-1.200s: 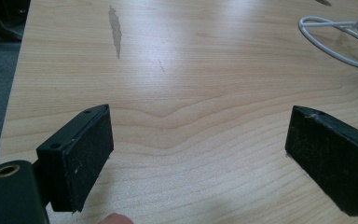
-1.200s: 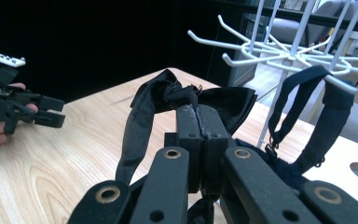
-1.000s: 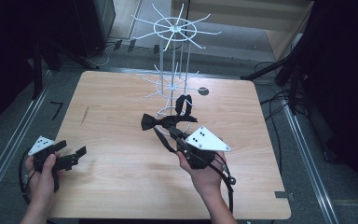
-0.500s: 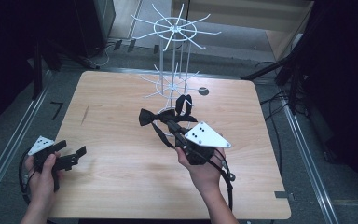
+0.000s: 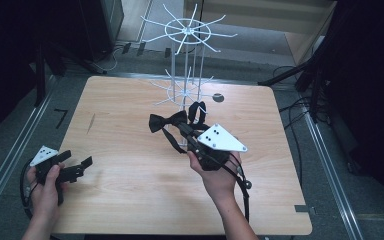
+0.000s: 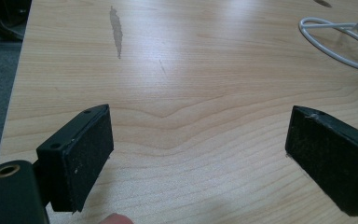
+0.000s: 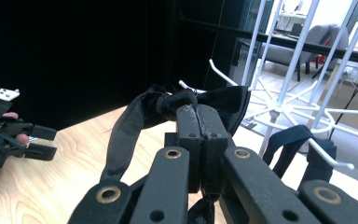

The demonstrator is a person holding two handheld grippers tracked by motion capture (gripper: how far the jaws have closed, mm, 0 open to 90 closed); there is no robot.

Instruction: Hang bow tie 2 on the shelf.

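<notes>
1. The right gripper [image 5: 184, 131] has its fingers [image 7: 189, 123] pressed shut on the knot of a black bow tie [image 5: 167, 121], held in the air above the middle of the bench [image 5: 125, 190], just beside the white rack [image 5: 187, 85]
2. Pinching the knot seems sensible: it is the firmest part, so the wings stay spread and the strap [image 7: 121, 144] hangs free below
3. The tie is lifted level with the rack's lower prongs [image 7: 328, 156], which suggests it is meant to be hung there; a second black strap [image 7: 291, 140] is already looped over one prong
4. The rack stands at the far edge of the bench, its wire ring foot [image 6: 335, 44] flat on the wood, so the prongs are reachable from the near side
5. The left gripper [image 5: 75, 167] waits low at the near left corner, well apart from the tie, its fingers [image 6: 86, 151] spread wide and holding nothing
6. Parked there it keeps out of the way, yet is ready to help with the dangling strap if needed
</notes>
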